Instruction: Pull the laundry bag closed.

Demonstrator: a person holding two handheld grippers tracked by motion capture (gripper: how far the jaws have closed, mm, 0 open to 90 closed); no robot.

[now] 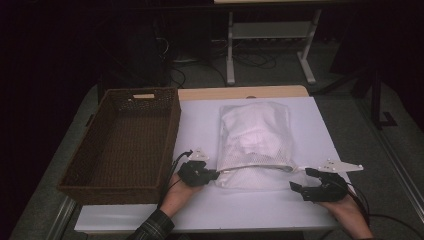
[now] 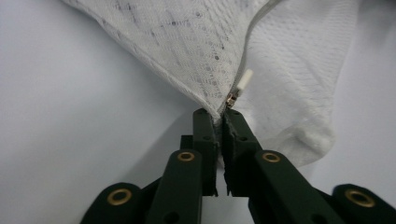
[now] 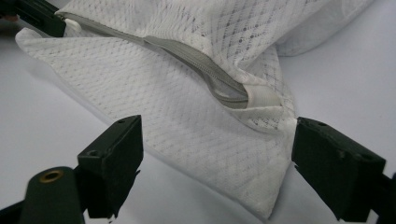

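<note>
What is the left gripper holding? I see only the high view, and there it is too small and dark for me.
Observer: In the left gripper view the left gripper is shut on the mesh bag, at its corner.
Operator: Is the zipper near?
Observer: Yes, the zipper pull sits just above the jaw tips.
Operator: And the right gripper?
Observer: The right gripper is open, with the bag's other corner between its jaws, not pressed.

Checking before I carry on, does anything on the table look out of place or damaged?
Nothing stands out. The mesh laundry bag lies flat on the white table with white cloth inside, beside the wicker basket. The left gripper is pinched on the bag's corner by the zipper pull; the right gripper stands open at the other corner.
</note>
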